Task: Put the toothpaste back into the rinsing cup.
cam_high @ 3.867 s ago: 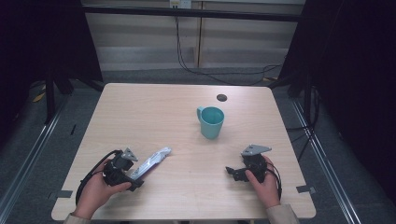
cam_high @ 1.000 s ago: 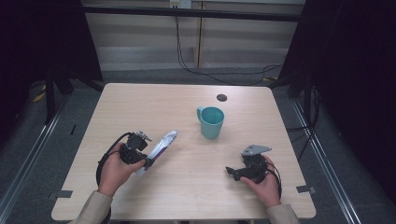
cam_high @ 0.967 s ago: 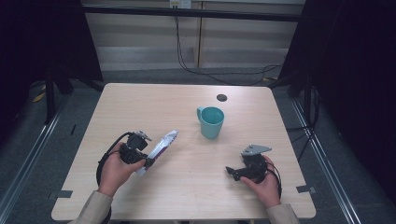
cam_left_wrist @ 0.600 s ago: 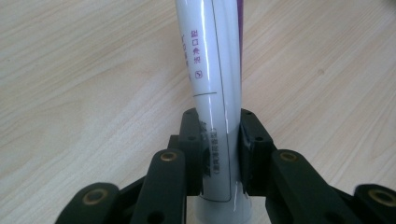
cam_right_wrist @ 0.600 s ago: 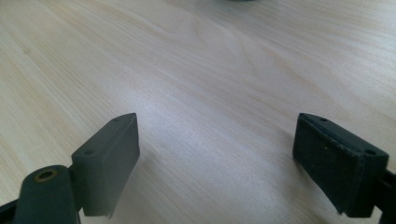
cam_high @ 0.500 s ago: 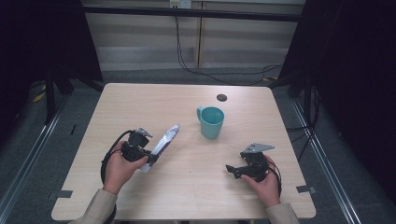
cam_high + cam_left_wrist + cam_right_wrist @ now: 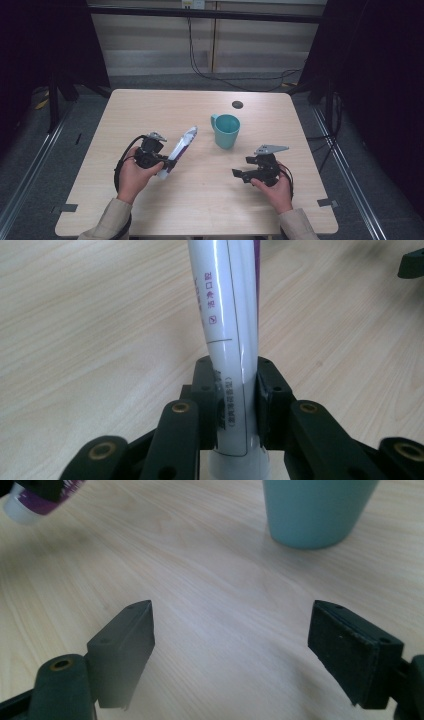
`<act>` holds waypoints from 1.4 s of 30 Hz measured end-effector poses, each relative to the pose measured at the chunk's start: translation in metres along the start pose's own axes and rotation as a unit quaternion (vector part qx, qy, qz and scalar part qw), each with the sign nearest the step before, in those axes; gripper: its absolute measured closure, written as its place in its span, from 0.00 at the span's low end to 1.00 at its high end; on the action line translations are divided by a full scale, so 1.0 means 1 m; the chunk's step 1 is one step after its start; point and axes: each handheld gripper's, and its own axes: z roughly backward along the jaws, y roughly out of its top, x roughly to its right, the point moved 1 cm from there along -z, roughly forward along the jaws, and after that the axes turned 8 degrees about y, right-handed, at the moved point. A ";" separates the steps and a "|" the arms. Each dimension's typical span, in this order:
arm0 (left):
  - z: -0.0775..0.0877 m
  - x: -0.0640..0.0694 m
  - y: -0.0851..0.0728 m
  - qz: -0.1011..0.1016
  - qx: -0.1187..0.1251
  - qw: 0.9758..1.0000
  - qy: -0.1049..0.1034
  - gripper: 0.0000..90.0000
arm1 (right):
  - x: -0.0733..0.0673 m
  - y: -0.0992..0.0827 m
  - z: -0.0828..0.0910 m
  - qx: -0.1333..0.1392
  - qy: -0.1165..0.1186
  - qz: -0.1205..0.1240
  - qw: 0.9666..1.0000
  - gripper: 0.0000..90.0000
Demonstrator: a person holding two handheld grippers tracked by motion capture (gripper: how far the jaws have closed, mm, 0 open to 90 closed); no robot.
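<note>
The left gripper (image 7: 167, 163) is clamped on a white and purple tube (image 7: 180, 149), its jaws pressing the tube's two sides close to the capped end. In the left gripper view the tube (image 7: 231, 335) rises straight up between the two black pads (image 7: 209, 402), with small purple print running along its white face and a purple band on its far side. In the high view the tube slants up and away from the person's left hand (image 7: 131, 176), its flat crimped end pointing toward the far edge of the table (image 7: 150, 107) and toward the teal mug (image 7: 226, 130). Whether the tube's lower end touches the table cannot be told.

The mug stands upright near the middle of the table, its handle turned toward the left edge, just beside but apart from the tube's tip. A small dark round spot (image 7: 237, 104) sits on the table behind the mug, nearer the far edge.

The right gripper (image 7: 240, 174) is low over the table toward the near right corner, held by the right hand (image 7: 274, 187), with its jaws spread wide and nothing between them. In the right gripper view bare wood lies between its jaws, the base of the mug (image 7: 315, 510) stands beyond them, and the tube's white cap (image 7: 22, 507) shows at the upper left corner.
</note>
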 end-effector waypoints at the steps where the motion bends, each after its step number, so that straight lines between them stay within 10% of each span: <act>1: -0.001 0.001 0.001 0.001 -0.001 1.000 -0.002 0.83 | -0.001 0.003 -0.001 0.001 0.003 0.001 1.000 0.20; 42: -0.017 0.036 0.030 -0.021 0.044 0.998 -0.033 0.83 | -0.010 0.060 -0.009 0.054 0.082 -0.033 0.995 0.30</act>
